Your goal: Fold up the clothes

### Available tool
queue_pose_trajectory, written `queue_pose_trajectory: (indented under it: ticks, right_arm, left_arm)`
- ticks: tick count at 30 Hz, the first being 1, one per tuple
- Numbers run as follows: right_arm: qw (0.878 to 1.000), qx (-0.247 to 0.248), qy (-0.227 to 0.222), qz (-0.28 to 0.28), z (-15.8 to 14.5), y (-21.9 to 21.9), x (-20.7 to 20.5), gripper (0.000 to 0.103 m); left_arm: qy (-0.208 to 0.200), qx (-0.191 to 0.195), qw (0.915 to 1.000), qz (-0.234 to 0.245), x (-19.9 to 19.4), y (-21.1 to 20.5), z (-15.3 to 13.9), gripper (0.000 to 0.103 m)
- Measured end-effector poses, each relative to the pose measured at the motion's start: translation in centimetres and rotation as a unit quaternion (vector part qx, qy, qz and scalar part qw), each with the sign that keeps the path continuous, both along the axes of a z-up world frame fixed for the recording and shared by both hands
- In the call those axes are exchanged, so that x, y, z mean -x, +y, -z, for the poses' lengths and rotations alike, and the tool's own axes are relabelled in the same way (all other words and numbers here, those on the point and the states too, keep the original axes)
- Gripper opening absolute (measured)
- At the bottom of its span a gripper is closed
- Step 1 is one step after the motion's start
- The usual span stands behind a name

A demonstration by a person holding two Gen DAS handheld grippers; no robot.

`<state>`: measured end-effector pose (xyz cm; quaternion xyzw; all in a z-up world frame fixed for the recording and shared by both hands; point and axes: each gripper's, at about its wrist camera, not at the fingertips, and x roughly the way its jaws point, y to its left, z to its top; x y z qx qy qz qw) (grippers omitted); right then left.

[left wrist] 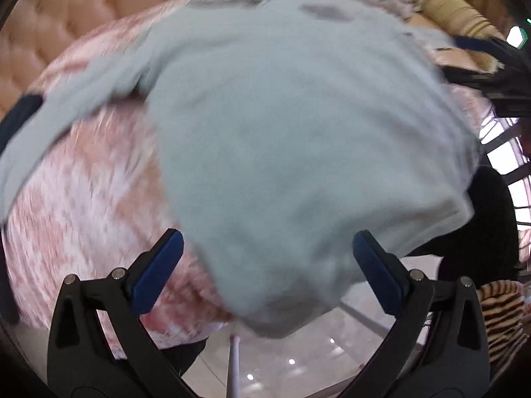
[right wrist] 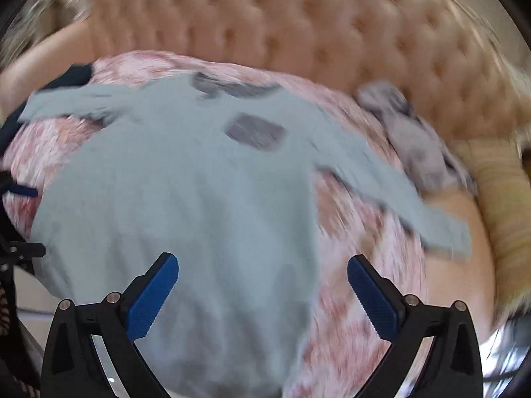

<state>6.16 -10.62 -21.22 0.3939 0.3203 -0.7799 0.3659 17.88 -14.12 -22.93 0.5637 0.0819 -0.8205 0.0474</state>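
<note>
Both frames are smeared with blur, but the shirt (right wrist: 186,205) is plain enough: pale blue, long-sleeved, spread flat on the pink cover (right wrist: 358,315), collar toward the tufted backrest (right wrist: 298,20). A grey patch (right wrist: 255,131) sits on the shirt just below the collar. One sleeve (right wrist: 398,195) runs out from the shirt toward the striped cushion (right wrist: 504,219), the other sleeve (right wrist: 69,102) reaches the opposite way, toward a dark garment (right wrist: 71,76) at the cover's edge. A crumpled grey garment (right wrist: 411,139) lies beyond the shirt, against the backrest.

Right gripper (right wrist: 263,293) is over the shirt's hem, blue fingers (right wrist: 151,298) spread wide, holding nothing. Left gripper (left wrist: 268,272) is at the shirt's other hem corner, fingers (left wrist: 378,272) likewise wide apart, the hem between them but ungripped. Below the shirt's hem in the left view, shiny floor (left wrist: 298,364).
</note>
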Motion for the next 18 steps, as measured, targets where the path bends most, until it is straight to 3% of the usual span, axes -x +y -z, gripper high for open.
queue_pose_trajectory:
  ticks: [2, 4, 6, 8, 10, 12, 15, 18]
  right_arm:
    - [0.999, -0.024, 0.003, -0.028, 1.1, -2.2, -0.1, 0.103]
    - [0.997, -0.059, -0.004, -0.045, 3.3, -3.9, 0.7, 0.103]
    - [0.998, -0.044, -0.039, -0.038, 4.3, -3.3, 2.8, 0.103]
    - [0.997, -0.036, -0.059, 0.024, 4.4, -1.4, 5.6, 0.103]
    - [0.994, -0.031, -0.07, 0.08, 3.9, 0.1, 7.1, 0.103]
    - [0.993, -0.006, -0.064, 0.094, 2.4, 0.4, 6.4, 0.103]
    - [0.998, -0.009, -0.055, 0.017, 1.7, -1.7, 3.2, 0.103]
    - [0.995, -0.08, -0.049, -0.028, 4.5, -2.6, 2.0, 0.103]
  left_arm:
    - [-0.004, 0.021, 0.9996, 0.02, 1.2, 1.0, 0.2, 0.102]
    - [-0.034, 0.037, 0.9983, 0.028, 1.9, 0.7, 2.3, 0.103]
    - [-0.034, 0.017, 0.999, 0.023, 2.1, 0.0, 3.3, 0.103]
    - [-0.034, -0.007, 0.9994, 0.011, 1.9, -0.9, 3.4, 0.103]
    - [-0.036, 0.002, 0.9993, 0.011, 2.0, -0.7, 3.2, 0.103]
    - [-0.039, 0.009, 0.9992, 0.011, 2.2, -0.5, 3.0, 0.103]
    - [-0.045, 0.011, 0.9989, 0.013, 2.4, -0.5, 3.0, 0.103]
    - [-0.05, 0.014, 0.9985, 0.015, 2.7, -0.4, 2.9, 0.103]
